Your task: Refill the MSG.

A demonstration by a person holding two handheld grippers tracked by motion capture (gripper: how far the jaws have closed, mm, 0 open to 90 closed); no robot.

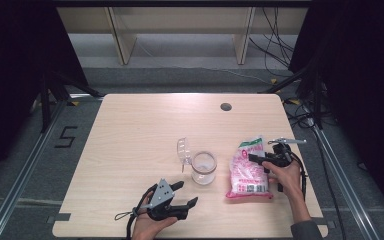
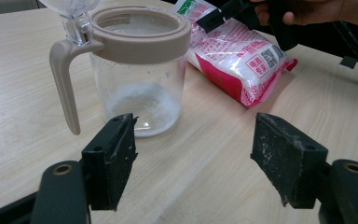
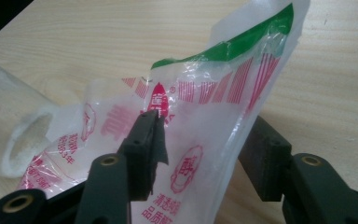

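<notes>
Bag (image 1: 249, 171) of white grains lies right of jar (image 1: 203, 168) on table (image 1: 130, 130); right gripper (image 1: 261, 159) straddles its upper part, pads seemingly not yet pressing. Left gripper (image 1: 186, 193) released, near jar.

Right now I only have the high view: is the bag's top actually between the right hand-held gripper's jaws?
Observer: Yes. In the right gripper view, the top of the bag stands between the jaws of the right hand-held gripper, one in front and one behind, with a gap left.
Operator: Anything in the jar?
Observer: The left gripper view shows a thin layer of white grains at the bottom of the jar.
Operator: Is the left side free?
Observer: The left hand-held gripper is open and empty, aimed at the jar.
</notes>
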